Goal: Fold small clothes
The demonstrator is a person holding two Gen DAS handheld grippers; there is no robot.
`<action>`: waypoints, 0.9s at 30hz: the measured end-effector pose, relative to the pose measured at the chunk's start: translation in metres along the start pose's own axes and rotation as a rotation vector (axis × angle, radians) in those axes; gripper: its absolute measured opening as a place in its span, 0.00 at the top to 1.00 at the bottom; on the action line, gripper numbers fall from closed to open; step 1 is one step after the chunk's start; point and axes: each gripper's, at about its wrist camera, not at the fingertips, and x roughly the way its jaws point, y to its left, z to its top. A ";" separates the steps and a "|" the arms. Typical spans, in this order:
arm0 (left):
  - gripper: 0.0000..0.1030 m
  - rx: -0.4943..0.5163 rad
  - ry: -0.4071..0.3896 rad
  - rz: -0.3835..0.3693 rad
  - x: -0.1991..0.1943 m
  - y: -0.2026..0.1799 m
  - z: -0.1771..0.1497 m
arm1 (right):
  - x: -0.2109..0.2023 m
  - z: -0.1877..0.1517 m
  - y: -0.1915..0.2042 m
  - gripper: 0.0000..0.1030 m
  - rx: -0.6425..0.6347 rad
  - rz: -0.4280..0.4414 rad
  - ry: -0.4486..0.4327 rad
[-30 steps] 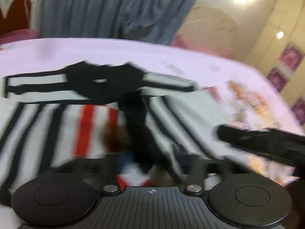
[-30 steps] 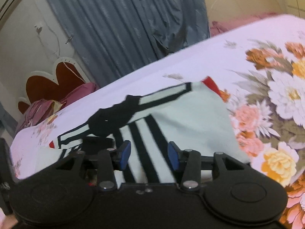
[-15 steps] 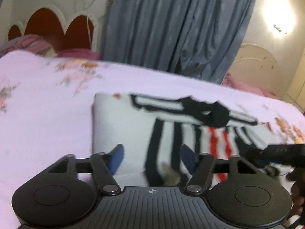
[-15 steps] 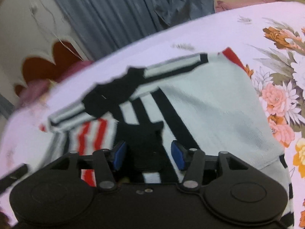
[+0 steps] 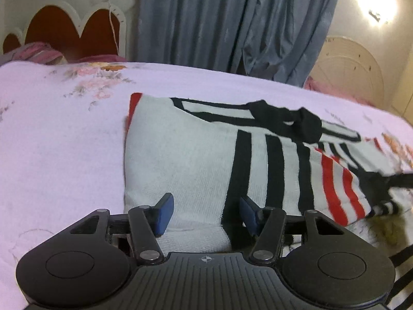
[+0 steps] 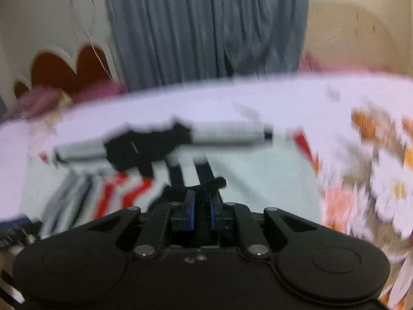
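Note:
A small white garment with black and red stripes and a black bow at its waistband lies on the bed. My left gripper is open, its blue pads low over the garment's near left edge, holding nothing. In the right wrist view, which is blurred by motion, the same garment lies ahead. My right gripper is shut on a black part of the garment, pinched between its blue pads.
The bed has a pale lilac cover with flower prints on the right. A scalloped headboard and pink pillows stand at the back left. A grey-blue curtain hangs behind the bed.
My right gripper has closed from open onto the garment's black part. My left gripper has swung left to the garment's left edge and stays open.

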 end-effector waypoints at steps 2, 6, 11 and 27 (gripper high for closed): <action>0.45 0.029 0.011 -0.008 -0.001 0.000 0.002 | 0.006 -0.006 0.002 0.88 -0.028 -0.013 0.000; 0.44 0.052 0.017 -0.024 -0.001 0.006 0.019 | -0.010 -0.001 0.003 0.70 0.022 -0.022 -0.079; 0.44 0.082 0.055 0.043 0.041 0.024 0.063 | 0.009 0.019 0.004 0.70 0.034 -0.021 -0.073; 0.35 0.059 0.018 -0.040 0.046 -0.016 0.059 | 0.033 0.032 0.094 0.68 -0.130 0.169 -0.039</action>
